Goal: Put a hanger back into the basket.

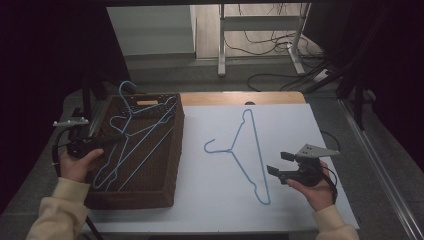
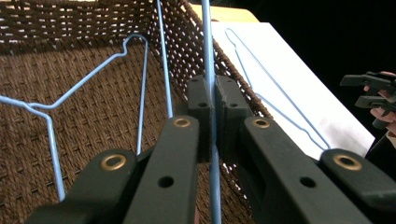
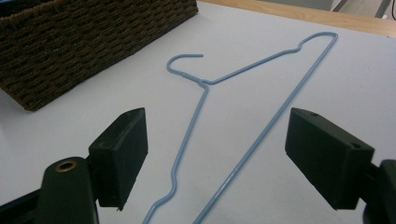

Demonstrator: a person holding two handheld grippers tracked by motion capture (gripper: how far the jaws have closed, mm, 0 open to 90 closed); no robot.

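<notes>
Smooth blue wire hanger [image 1: 248, 150]; rough woven wicker basket [image 1: 165, 165].

Light blue wire is noted on the hanger [image 1: 248, 150] on the white sheet [image 1: 290, 150] and on the hangers [image 1: 135, 140] inside the dark brown woven basket [image 1: 167, 165]. Black jaws are recorded on both grippers. A tan wooden table edge [image 1: 240, 98] and cream sleeves [image 1: 60, 210] are observed.

Cream knit sleeves with ribbed cuffs on both forearms. Left gripper [image 1: 107, 140]: black body, black cable, grey three-cornered plate on top. Right gripper [image 1: 280, 163]: same black build and grey plate. Fingers [image 2: 201, 100] matte black blocks; arms carry brass rivets and small holes.
</notes>
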